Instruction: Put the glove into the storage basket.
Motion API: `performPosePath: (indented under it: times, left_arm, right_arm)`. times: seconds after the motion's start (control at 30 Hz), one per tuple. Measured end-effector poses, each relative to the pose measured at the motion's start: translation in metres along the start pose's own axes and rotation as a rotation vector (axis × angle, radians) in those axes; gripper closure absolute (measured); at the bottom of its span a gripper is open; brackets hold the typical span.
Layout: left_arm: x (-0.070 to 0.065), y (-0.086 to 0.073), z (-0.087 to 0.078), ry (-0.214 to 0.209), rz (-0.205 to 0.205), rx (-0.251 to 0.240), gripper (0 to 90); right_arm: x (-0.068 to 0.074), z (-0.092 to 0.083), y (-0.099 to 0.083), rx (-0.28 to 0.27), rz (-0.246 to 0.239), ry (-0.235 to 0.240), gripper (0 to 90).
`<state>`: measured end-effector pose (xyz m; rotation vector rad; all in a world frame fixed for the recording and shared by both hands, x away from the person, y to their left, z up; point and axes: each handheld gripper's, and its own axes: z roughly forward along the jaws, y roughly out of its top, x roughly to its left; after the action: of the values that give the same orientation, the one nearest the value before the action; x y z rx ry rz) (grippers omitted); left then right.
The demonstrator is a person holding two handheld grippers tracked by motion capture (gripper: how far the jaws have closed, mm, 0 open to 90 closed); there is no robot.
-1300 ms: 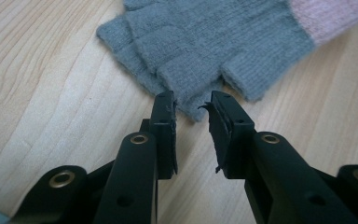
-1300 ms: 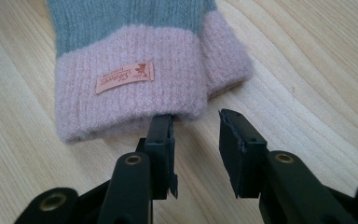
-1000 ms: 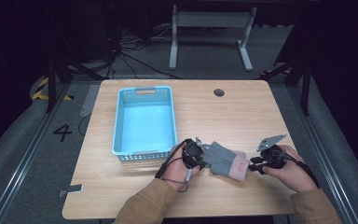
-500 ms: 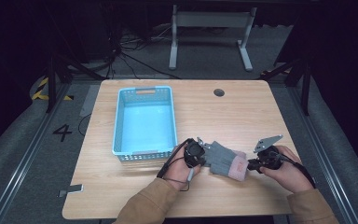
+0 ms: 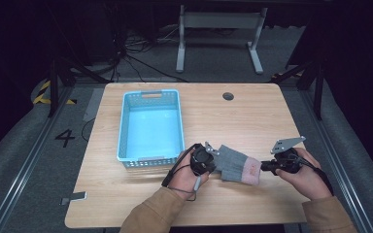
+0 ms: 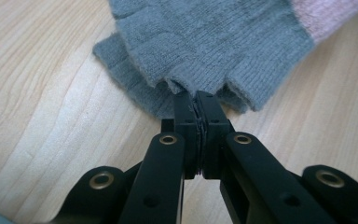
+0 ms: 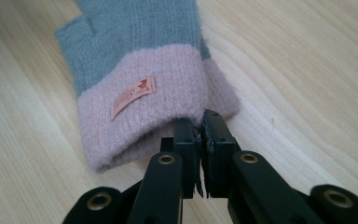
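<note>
A grey knitted glove (image 5: 234,163) with a pink cuff (image 5: 252,171) lies flat on the wooden table near the front edge. My left gripper (image 5: 217,163) is shut on the edge of its grey finger end (image 6: 214,42), with the jaws (image 6: 196,100) pressed together on the knit. A second grey layer (image 6: 135,88) shows underneath. My right gripper (image 5: 262,167) has just been closing its jaws. They (image 7: 201,122) now pinch the rim of the pink cuff (image 7: 144,116), which bears a small orange label (image 7: 133,97). The glove stretches between the two grippers.
A light blue plastic basket (image 5: 122,131) stands on the table (image 5: 252,116) to the left of and behind my left hand. A round cable hole (image 5: 228,96) sits near the far edge. A metal stand (image 5: 218,29) rises beyond the table.
Both grippers have pinched onto opposite ends of the glove. The right hand has edged slightly towards the cuff; the glove has stayed where it lay.
</note>
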<state>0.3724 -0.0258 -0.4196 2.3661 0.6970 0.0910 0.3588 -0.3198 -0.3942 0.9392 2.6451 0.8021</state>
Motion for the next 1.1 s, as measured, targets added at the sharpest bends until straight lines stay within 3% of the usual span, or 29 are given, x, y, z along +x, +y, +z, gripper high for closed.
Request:
performPosePath:
  times: [0.2,0.43,0.77,1.1]
  left_arm:
    - [-0.002,-0.002,-0.007,0.003,-0.002,-0.012,88.5]
    - [-0.004,-0.004,-0.007,-0.004,-0.001,0.009,88.4]
    - [-0.005,-0.005,0.002,-0.011,0.014,0.040,88.5]
    - [-0.001,-0.008,0.012,-0.012,0.002,0.057,88.2]
  right_arm:
    - [-0.004,0.003,0.004,-0.031,0.003,-0.023,86.3]
    - [-0.006,0.013,0.009,-0.031,-0.004,-0.049,86.3]
    - [-0.014,0.023,0.005,-0.020,0.029,-0.035,86.3]
    - [-0.020,0.037,0.002,-0.006,0.047,-0.032,86.2]
